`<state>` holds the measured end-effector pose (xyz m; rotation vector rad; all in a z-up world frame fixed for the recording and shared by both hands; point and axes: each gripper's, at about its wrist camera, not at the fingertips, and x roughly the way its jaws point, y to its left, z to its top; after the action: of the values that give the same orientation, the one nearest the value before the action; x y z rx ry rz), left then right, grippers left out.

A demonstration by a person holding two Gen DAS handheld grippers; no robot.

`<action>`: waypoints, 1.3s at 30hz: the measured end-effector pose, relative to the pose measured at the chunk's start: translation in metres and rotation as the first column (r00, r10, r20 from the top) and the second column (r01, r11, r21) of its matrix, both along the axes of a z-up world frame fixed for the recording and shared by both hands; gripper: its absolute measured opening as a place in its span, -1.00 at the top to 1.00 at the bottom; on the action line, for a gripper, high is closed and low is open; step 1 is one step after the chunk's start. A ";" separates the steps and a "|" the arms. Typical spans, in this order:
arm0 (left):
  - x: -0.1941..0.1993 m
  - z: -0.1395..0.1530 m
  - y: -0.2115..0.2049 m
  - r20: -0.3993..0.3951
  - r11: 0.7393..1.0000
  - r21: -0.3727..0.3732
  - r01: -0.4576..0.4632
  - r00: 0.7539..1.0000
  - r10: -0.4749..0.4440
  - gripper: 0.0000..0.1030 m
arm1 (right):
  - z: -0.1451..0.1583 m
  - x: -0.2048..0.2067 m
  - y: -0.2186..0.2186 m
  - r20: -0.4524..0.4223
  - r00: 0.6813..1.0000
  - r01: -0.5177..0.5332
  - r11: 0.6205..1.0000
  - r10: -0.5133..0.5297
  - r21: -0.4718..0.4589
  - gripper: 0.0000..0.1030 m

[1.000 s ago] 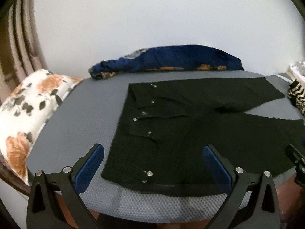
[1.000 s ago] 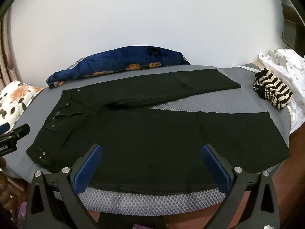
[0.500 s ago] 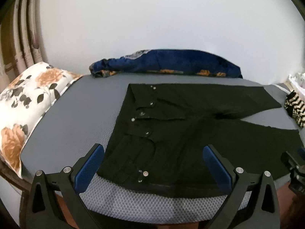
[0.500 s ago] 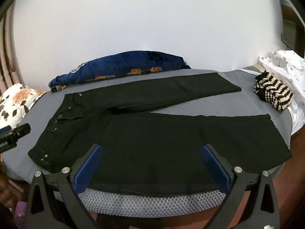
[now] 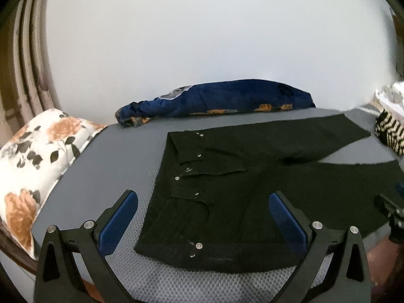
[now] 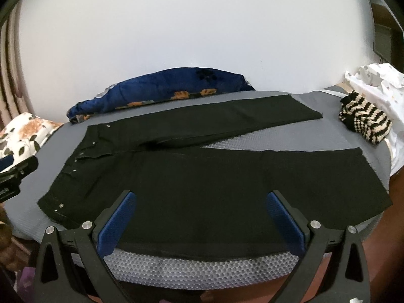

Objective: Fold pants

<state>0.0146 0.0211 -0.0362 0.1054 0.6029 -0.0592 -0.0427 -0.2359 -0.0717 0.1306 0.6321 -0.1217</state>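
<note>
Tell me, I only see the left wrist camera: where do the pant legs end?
Observer: The near leg's hem stops just short of the gray surface's right edge.
Operator: And the other leg?
Observer: The far leg's hem lies flat farther back, with bare gray showing between the two legs.
Operator: What's the stripy thing?
Observer: A black-and-cream striped knit, resting against a white cloth, apart from the pants.
</note>
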 end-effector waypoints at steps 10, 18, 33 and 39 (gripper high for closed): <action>0.022 0.012 0.008 -0.093 0.999 0.045 -0.013 0.996 0.018 -0.99 | 0.022 -0.001 0.021 0.001 0.994 -0.111 0.992 0.112 -0.051 -0.99; 0.062 0.006 0.020 -0.176 0.998 0.058 -0.011 0.984 0.021 -0.99 | 0.036 0.012 0.025 -0.011 0.981 -0.193 0.980 0.193 -0.040 -0.99; 0.171 -0.009 0.049 -0.217 0.993 0.063 0.102 0.972 -0.086 -0.99 | 0.022 0.065 0.019 -0.065 0.973 -0.222 0.975 0.222 0.004 -0.99; 0.228 -0.041 0.061 -0.298 0.967 0.051 0.248 0.928 -0.222 -0.99 | 0.013 0.084 0.013 -0.109 0.972 -0.206 0.978 0.206 0.008 -0.99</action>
<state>0.2423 0.0819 -0.0775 0.2574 0.8861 -0.2858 0.0409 -0.2227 -0.0591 0.0546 0.7512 0.0713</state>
